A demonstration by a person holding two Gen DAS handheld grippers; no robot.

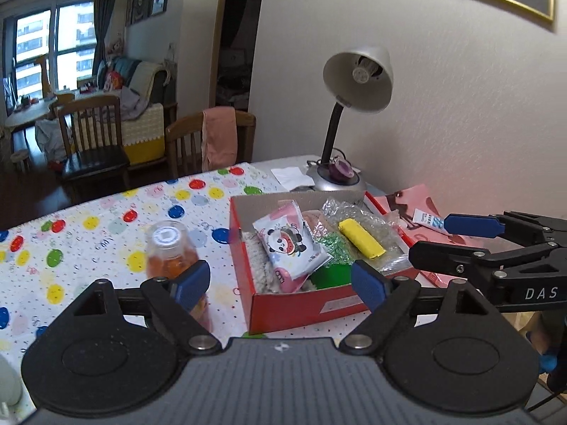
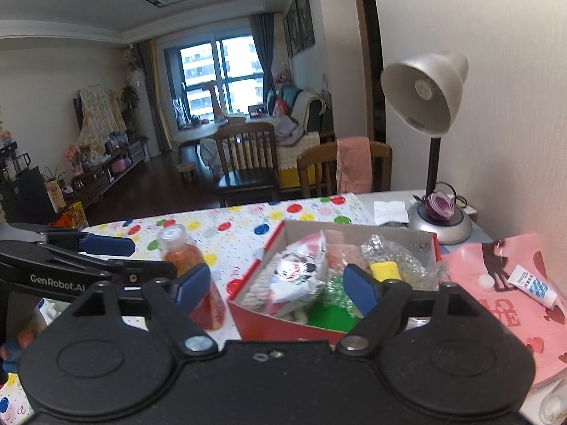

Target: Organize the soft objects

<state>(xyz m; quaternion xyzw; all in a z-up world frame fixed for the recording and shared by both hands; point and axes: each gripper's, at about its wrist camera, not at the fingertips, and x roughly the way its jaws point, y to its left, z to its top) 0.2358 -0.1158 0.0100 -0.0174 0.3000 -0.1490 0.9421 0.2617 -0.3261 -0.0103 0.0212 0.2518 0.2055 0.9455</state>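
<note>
Both tongs, left tongs [image 1: 280, 285] and right tongs [image 2: 278, 288], hang released and empty above the bench [image 1: 106, 233]. Beyond them, the red box [image 1: 301, 306] holds a panda packet [image 1: 290, 244], yellow block [image 1: 361, 237] and bubble wrap [image 1: 354, 212].

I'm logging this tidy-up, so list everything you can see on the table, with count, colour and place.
Box: one, red cardboard, open, on the spotted tablecloth.
Panda packet: one, white and pink, in the box.
Yellow block: one, in the box, on clear bubble wrap.
Green item: one, at the box's near side.
Bottle: one, orange liquid, left of the box.
Desk lamp: one, silver, behind the box.
Tube: one, white and blue, on the pink bag.
Left gripper: open, empty.
Right gripper: open, empty.
</note>
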